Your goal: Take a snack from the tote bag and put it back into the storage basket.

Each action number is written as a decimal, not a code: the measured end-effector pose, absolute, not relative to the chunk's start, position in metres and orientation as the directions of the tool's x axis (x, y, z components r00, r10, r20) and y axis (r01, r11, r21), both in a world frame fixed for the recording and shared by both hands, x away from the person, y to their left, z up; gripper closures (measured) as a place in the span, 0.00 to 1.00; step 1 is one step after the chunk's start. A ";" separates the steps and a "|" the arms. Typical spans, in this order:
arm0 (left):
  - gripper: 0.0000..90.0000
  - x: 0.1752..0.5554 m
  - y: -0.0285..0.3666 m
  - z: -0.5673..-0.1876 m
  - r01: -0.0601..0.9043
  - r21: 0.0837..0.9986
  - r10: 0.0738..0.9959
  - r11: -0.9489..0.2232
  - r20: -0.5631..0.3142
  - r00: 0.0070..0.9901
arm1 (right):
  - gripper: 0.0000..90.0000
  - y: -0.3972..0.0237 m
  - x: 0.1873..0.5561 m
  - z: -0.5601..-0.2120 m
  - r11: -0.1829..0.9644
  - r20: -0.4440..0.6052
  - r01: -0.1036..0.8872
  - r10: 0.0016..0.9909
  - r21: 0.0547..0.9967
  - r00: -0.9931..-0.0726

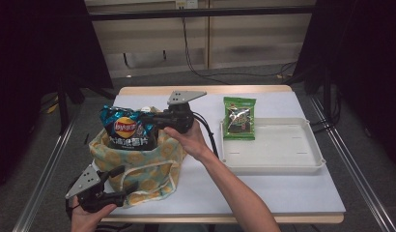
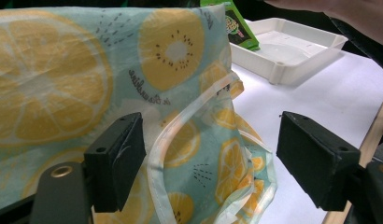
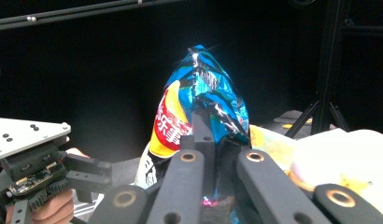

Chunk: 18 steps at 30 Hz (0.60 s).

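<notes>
black pads (image 2: 116,161) of the left gripper (image 1: 120,185) stand wide apart, the lemon-print fabric bag (image 1: 138,169) and its pale strap (image 2: 180,135) between them. ahead of those pads sits the white tray (image 1: 273,162) with a green packet (image 1: 239,118) on its rim. right gripper (image 1: 155,121) is clamped on the blue chip bag (image 3: 199,107), which stands in the fabric bag's mouth.

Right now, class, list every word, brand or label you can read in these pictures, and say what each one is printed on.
Red and yellow brand roundel on the blue chip bag: lettering too blurred to read.
White characters below it on the chip bag: too blurred to read.
Script on the lemon-print fabric bag: upside down, not readable for certain.
Print on the green snack packet: too small to read.
</notes>
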<state>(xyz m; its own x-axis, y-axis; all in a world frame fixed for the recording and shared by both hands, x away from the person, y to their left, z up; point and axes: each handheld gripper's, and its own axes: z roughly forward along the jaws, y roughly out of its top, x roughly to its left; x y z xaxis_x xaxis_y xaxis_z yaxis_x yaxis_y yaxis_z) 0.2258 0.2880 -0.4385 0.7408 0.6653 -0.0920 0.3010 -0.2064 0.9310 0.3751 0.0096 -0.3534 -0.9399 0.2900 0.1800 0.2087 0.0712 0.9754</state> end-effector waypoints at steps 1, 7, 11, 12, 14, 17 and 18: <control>0.26 0.226 0.288 -0.439 0.301 0.931 0.665 -0.206 -0.092 0.741 | 1.00 0.008 0.375 -0.352 0.069 0.180 0.209 0.292 0.975 -0.939; 0.25 0.226 0.288 -0.438 0.298 0.930 0.659 -0.214 -0.088 0.747 | 1.00 0.001 0.374 -0.343 0.048 0.178 0.201 0.299 0.978 -0.938; 0.22 0.227 0.289 -0.439 0.302 0.932 0.637 -0.200 -0.111 0.763 | 1.00 -0.003 0.374 -0.340 0.041 0.176 0.198 0.307 0.979 -0.935; 0.22 0.227 0.289 -0.439 0.303 0.932 0.637 -0.198 -0.113 0.763 | 1.00 -0.003 0.375 -0.340 0.042 0.177 0.199 0.309 0.979 -0.935; 0.22 0.227 0.288 -0.439 0.300 0.932 0.634 -0.204 -0.108 0.766 | 1.00 -0.004 0.374 -0.338 0.033 0.178 0.197 0.308 0.980 -0.935; 0.21 0.227 0.288 -0.439 0.301 0.931 0.635 -0.207 -0.106 0.765 | 1.00 -0.004 0.374 -0.334 0.025 0.174 0.191 0.310 0.981 -0.935; 0.21 0.227 0.288 -0.439 0.301 0.931 0.634 -0.205 -0.107 0.766 | 1.00 -0.004 0.374 -0.332 0.019 0.173 0.188 0.311 0.982 -0.934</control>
